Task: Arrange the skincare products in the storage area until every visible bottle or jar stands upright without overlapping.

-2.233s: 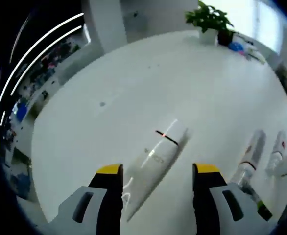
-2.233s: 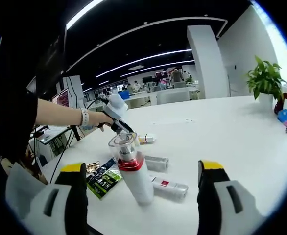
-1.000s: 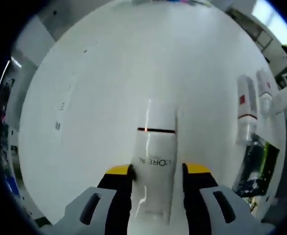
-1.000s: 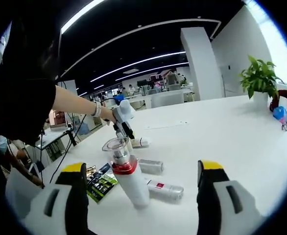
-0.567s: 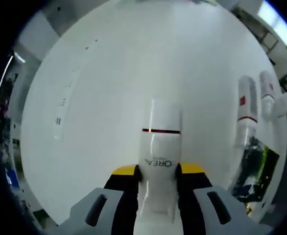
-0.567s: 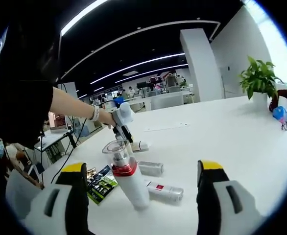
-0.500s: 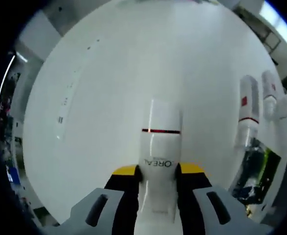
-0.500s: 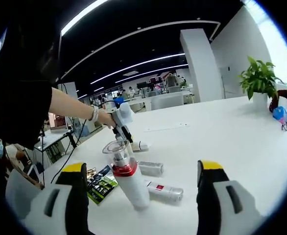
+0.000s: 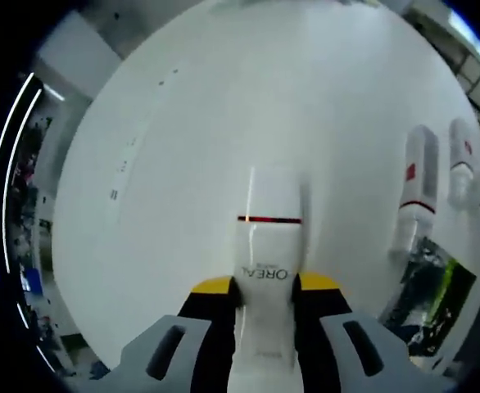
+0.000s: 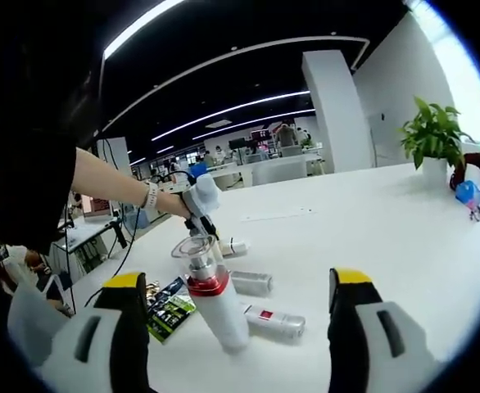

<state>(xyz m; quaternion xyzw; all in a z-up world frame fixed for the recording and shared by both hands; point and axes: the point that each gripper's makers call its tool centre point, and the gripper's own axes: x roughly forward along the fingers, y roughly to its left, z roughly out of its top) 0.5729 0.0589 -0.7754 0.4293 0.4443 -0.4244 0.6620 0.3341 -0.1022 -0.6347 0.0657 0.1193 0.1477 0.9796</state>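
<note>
Since the earliest picture, the white tube [image 9: 269, 270] is taken between the jaws of the left gripper [image 9: 266, 286], which were spread around it then and are now pressed against its two sides. Since half a second ago almost nothing is changed.

In the left gripper view, the tube is pinched by the yellow-tipped jaws just below its printed name. A thin dark and red line is seen across it near the far end. It points away from the camera over the white counter [image 9: 224, 123]. Whether it touches the counter cannot be told. At the right, two white bottles [image 9: 418, 190] with red marks are seen lying side by side, close to each other. A dark and green packet [image 9: 424, 299] lies just below them.

In the right gripper view, the right gripper [image 10: 238, 295] is held spread wide, with nothing between its jaws. Between the jaws, further on the counter [image 10: 387, 221], a white pump bottle [image 10: 214, 299] with a red collar and a clear cap stands, slightly tilted in the picture. Just behind it a silver tube [image 10: 252, 282] and a white tube with a red mark [image 10: 274, 321] lie flat. The packet [image 10: 168, 307] lies to the left of the pump bottle. Further back, the left gripper [image 10: 199, 201] is held by a hand [image 10: 170, 203] over the counter. A potted plant [image 10: 432, 135] stands far at the right.
</note>
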